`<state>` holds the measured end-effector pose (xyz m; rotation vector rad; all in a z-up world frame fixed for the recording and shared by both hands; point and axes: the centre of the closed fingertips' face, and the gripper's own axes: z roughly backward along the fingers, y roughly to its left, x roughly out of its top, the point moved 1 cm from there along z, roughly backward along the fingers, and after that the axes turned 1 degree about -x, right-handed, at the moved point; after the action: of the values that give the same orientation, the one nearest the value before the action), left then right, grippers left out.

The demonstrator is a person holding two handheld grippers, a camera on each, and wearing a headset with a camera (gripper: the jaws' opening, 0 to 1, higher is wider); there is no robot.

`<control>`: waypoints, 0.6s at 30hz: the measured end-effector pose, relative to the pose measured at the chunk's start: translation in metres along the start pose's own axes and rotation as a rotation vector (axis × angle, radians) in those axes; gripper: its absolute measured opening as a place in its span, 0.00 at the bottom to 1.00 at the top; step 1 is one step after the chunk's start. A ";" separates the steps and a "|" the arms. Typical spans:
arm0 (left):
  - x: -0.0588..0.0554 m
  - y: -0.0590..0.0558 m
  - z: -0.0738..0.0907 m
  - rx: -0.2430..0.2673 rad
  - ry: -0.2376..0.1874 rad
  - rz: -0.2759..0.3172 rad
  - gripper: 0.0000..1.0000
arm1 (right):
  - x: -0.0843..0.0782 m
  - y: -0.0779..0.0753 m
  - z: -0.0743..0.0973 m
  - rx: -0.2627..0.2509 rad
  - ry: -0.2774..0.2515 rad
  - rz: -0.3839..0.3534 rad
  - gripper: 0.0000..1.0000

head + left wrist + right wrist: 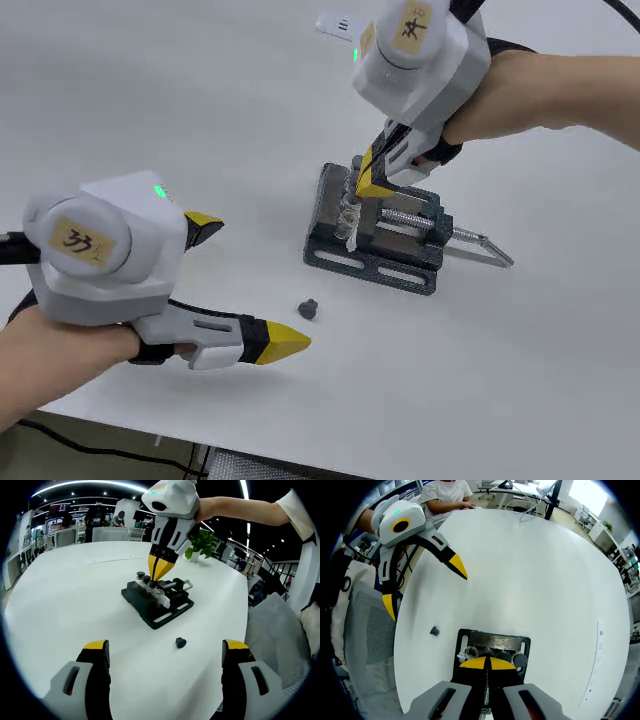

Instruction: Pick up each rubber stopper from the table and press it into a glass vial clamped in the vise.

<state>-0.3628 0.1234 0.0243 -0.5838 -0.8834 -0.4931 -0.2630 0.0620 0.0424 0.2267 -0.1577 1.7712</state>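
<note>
Indoors, round white table (60,595), dark vise (157,611), office desks (62,536) beyond

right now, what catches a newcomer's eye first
The dark vise mid-table, with the shut right gripper pointing down at the glass vials in it. Nearer, one small dark stopper lies loose on the white table, ahead of the open left gripper.

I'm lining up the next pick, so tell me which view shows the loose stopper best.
Head view: the stopper lies in the open between the left gripper and the vise. The left gripper view shows it small, ahead of its open jaws; the right gripper view, a tiny speck beside the vise.
</note>
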 end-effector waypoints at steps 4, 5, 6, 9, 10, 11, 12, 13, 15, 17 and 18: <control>-0.002 0.001 0.000 -0.001 0.007 -0.002 0.92 | 0.001 0.000 0.000 0.012 -0.004 -0.020 0.00; -0.002 0.001 0.000 -0.001 0.007 0.000 0.92 | 0.001 0.001 0.000 0.013 -0.005 -0.028 0.00; -0.002 0.001 0.000 -0.001 0.007 0.001 0.92 | 0.002 0.001 0.000 0.014 -0.005 -0.031 0.00; -0.003 0.002 -0.001 -0.001 0.012 0.004 0.92 | 0.004 0.000 -0.001 0.023 -0.002 -0.085 0.00; -0.003 0.003 -0.001 -0.002 0.012 0.004 0.92 | 0.004 -0.001 -0.001 0.028 0.000 -0.096 0.00; -0.003 0.003 -0.001 -0.002 0.011 0.005 0.92 | 0.004 -0.001 -0.001 0.032 0.000 -0.095 0.00; -0.003 0.004 -0.001 -0.003 0.010 0.009 0.92 | 0.005 0.003 -0.001 0.036 0.000 -0.108 0.00; -0.003 0.004 -0.002 -0.002 0.008 0.009 0.92 | 0.005 0.002 -0.001 0.037 0.002 -0.114 0.00; -0.004 0.005 -0.003 -0.004 0.006 0.016 0.92 | 0.005 0.002 -0.001 0.036 0.005 -0.100 0.00; -0.004 0.005 -0.005 -0.006 0.006 0.018 0.92 | 0.005 0.002 -0.002 0.032 0.013 -0.093 0.00; -0.005 0.005 -0.006 -0.006 0.006 0.020 0.92 | 0.005 0.000 -0.002 0.031 0.017 -0.083 0.00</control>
<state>-0.3587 0.1240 0.0160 -0.5955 -0.8697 -0.4796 -0.2644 0.0672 0.0413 0.2377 -0.1071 1.6935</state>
